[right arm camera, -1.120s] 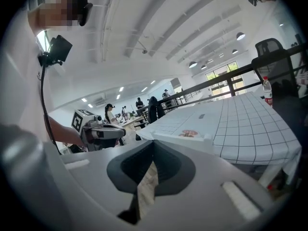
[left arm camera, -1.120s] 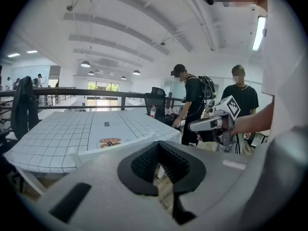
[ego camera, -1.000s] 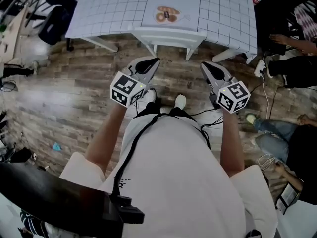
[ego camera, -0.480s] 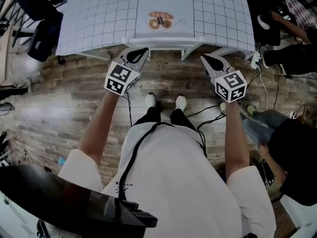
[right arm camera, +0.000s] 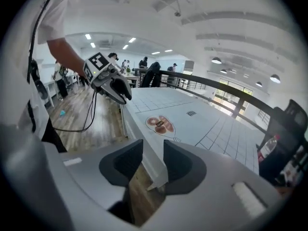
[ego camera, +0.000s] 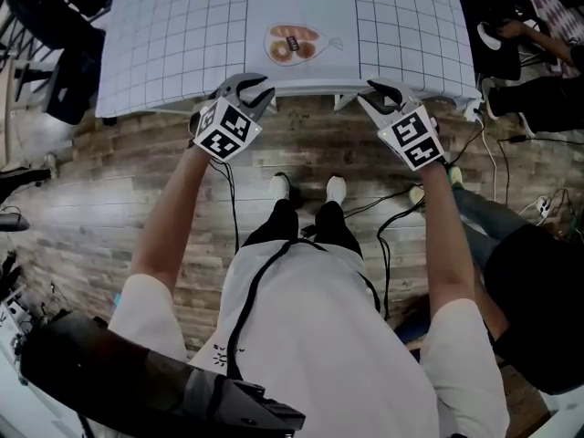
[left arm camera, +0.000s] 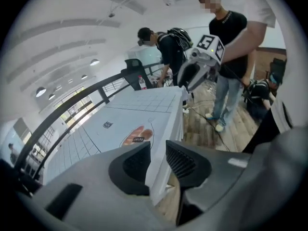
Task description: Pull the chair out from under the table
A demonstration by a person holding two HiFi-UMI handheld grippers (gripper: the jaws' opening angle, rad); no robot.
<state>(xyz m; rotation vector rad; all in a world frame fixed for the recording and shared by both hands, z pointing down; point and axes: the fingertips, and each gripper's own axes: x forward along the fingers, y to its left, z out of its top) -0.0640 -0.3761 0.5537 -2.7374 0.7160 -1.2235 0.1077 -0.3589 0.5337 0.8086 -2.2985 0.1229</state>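
Note:
A white chair is pushed in under the table (ego camera: pixel 182 26), which has a grid cloth; only the chair's top rail (ego camera: pixel 306 85) shows at the table's near edge. My left gripper (ego camera: pixel 245 87) is at the rail's left end and my right gripper (ego camera: pixel 379 92) at its right end. The jaws of both are opening. In the left gripper view the rail (left arm camera: pixel 161 138) runs between the jaws of the left gripper (left arm camera: pixel 158 160). In the right gripper view the rail (right arm camera: pixel 153 165) lies between the jaws of the right gripper (right arm camera: pixel 153 160). Neither pair of pads clearly presses on it.
A printed bread picture (ego camera: pixel 292 42) lies on the table just beyond the rail. My feet (ego camera: pixel 306 188) stand on the wood floor close behind the chair, with cables (ego camera: pixel 392 217) to the right. People sit at the right (ego camera: pixel 538 99), and dark gear (ego camera: pixel 64 80) is at the left.
Both grippers have moved forward and down from over the floor to the chair's rail at the table edge. Their jaws, shut before, now stand apart around the rail.

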